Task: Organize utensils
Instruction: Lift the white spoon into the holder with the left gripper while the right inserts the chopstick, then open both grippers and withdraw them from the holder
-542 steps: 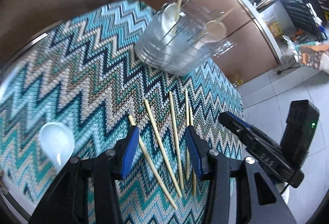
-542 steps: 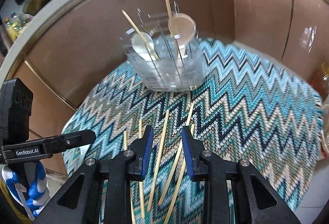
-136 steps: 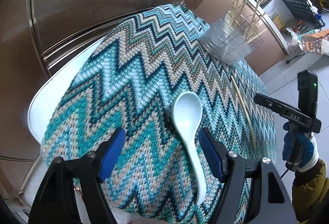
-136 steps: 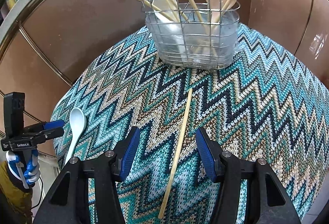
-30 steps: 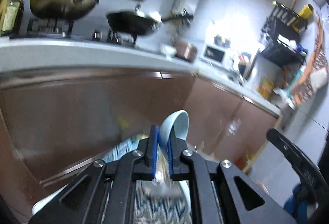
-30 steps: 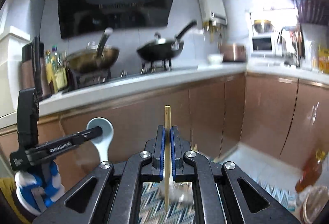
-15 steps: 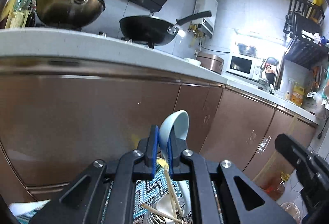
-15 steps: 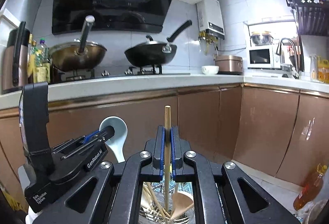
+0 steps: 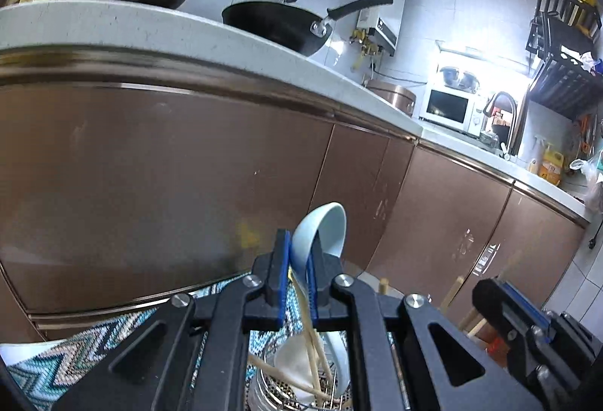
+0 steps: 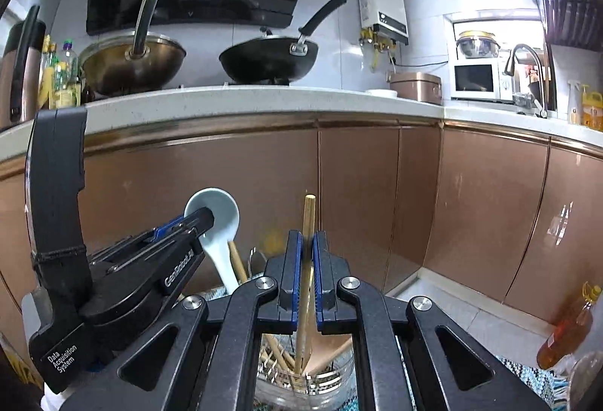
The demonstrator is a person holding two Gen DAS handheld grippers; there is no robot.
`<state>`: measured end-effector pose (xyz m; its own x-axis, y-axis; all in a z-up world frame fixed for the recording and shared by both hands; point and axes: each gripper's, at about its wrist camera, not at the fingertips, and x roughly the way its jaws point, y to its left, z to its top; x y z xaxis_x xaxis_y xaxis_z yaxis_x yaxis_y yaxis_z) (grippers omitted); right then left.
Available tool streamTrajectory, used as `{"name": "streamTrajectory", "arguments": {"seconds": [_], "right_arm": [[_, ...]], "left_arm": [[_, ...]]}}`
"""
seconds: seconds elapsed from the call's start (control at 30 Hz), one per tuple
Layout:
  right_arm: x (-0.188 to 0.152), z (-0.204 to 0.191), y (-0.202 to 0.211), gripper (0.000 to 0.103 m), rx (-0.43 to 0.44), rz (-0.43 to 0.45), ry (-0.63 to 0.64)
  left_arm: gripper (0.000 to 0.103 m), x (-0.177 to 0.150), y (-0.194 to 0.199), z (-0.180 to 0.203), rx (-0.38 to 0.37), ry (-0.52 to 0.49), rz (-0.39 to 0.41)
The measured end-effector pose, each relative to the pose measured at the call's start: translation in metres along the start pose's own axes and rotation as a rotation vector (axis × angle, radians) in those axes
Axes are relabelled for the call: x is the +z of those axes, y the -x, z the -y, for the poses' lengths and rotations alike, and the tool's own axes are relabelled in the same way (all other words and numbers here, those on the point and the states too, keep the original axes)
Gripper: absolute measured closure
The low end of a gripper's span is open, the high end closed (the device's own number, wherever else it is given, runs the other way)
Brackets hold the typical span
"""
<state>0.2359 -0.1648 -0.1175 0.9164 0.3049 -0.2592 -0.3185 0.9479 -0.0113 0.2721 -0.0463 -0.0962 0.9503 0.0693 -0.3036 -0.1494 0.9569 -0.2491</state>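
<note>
White stone kitchen counter (image 10: 264, 98) above brown glossy cabinet doors (image 10: 358, 200). On the counter: brass-coloured wok (image 10: 132, 62) at left, black wok (image 10: 267, 62) beside it, copper rice cooker (image 10: 414, 85), white microwave (image 10: 476, 79) farther right.

The utensil basket (image 10: 301, 386) stands on the patterned cloth (image 9: 56, 354), under both grippers; chopsticks (image 10: 277, 350) and spoons stand inside it; the left gripper (image 9: 299, 283) is above the basket with a spoon (image 9: 324, 226) upright between its fingers; the right gripper (image 10: 307, 279) is just to the right of it, with a chopstick (image 10: 309, 222) upright; behind them are the cabinets (image 10: 358, 207); on the counter (image 10: 264, 98) above stand a wok (image 10: 132, 60) at left and a pan (image 10: 267, 60) to its right.
</note>
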Motion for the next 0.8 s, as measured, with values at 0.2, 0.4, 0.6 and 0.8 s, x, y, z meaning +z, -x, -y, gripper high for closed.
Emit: {"name": "streamTrajectory", "arguments": {"seconds": [0.2,0.4,0.6,0.8], "right_arm": [[-0.011,0.0,-0.002,0.092,-0.008,-0.04,0.001],[-0.006,0.003,0.009,0.069,-0.02,-0.052,-0.027],[0.006,-0.009,0.035,0.063,-0.031,-0.038,-0.013],[0.018,-0.019,0.08,0.054,-0.069,-0.017,-0.027]], "left_arm": [[0.092,-0.007,-0.001,-0.001,-0.011,-0.006,-0.022],[0.067,0.004,0.018,-0.004,-0.052,-0.012,-0.014],[0.056,0.02,0.056,-0.013,-0.06,-0.039,0.003],[0.047,0.033,0.11,-0.023,-0.044,-0.099,-0.005]]}}
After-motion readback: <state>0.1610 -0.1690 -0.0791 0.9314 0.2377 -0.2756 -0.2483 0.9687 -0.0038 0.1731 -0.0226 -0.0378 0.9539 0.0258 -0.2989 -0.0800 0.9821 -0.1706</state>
